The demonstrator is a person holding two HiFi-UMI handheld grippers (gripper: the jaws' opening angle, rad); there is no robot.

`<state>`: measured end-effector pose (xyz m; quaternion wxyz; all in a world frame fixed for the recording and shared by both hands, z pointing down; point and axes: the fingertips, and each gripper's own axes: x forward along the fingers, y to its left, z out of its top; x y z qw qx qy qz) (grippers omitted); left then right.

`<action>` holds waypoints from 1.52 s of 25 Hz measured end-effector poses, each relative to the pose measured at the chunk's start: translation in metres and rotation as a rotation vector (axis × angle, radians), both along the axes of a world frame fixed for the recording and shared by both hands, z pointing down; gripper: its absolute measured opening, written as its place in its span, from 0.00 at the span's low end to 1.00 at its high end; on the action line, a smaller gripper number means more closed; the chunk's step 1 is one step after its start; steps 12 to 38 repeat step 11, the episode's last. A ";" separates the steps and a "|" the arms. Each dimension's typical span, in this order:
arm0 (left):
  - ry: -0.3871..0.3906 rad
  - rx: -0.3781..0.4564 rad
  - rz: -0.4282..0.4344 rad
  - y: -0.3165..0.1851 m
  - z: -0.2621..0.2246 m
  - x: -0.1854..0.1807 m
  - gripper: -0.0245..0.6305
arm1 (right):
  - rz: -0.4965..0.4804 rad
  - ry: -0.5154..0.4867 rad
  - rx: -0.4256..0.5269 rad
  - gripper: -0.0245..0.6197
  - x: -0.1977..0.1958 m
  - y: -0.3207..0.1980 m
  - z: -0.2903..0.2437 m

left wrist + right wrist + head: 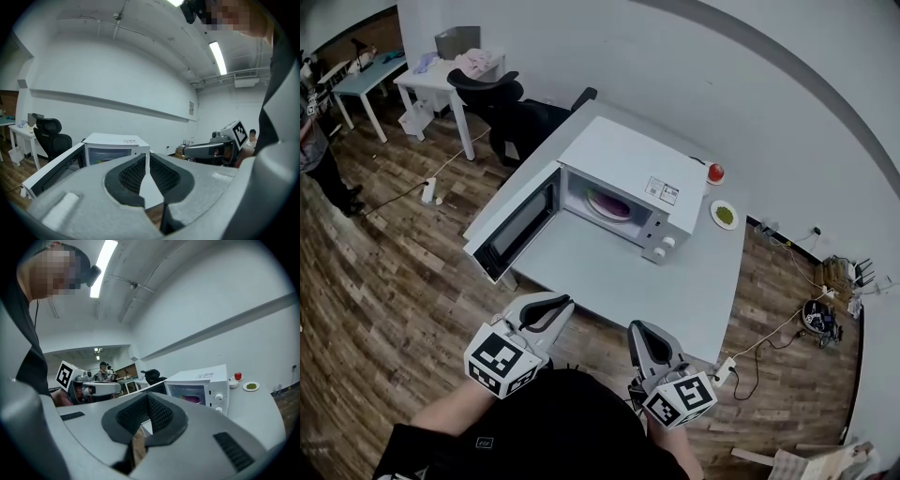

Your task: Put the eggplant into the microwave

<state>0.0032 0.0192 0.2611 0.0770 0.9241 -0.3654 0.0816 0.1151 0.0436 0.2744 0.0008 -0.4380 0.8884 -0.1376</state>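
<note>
The white microwave [623, 169] stands on the grey table [694, 291] with its door [514, 223] swung wide open to the left. Inside it, a purple eggplant [609, 203] lies on the turntable plate, and the right gripper view shows the eggplant [191, 399] through the opening. My left gripper [553, 305] and right gripper [639, 330] hang close to my body, short of the table's near edge. Both are shut and hold nothing, as the left gripper [147, 157] and right gripper [148, 399] show in their own views.
A red fruit in a small bowl [715, 172] and a plate of green food [725, 215] sit right of the microwave. A black office chair [502, 103] stands behind the table, and a person [319, 150] at far left. Cables and power strips [727, 367] lie on the wood floor.
</note>
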 end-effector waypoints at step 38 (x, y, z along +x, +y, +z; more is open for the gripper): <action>0.009 -0.025 0.011 -0.005 0.009 -0.005 0.09 | -0.004 0.010 -0.009 0.06 -0.008 -0.006 0.001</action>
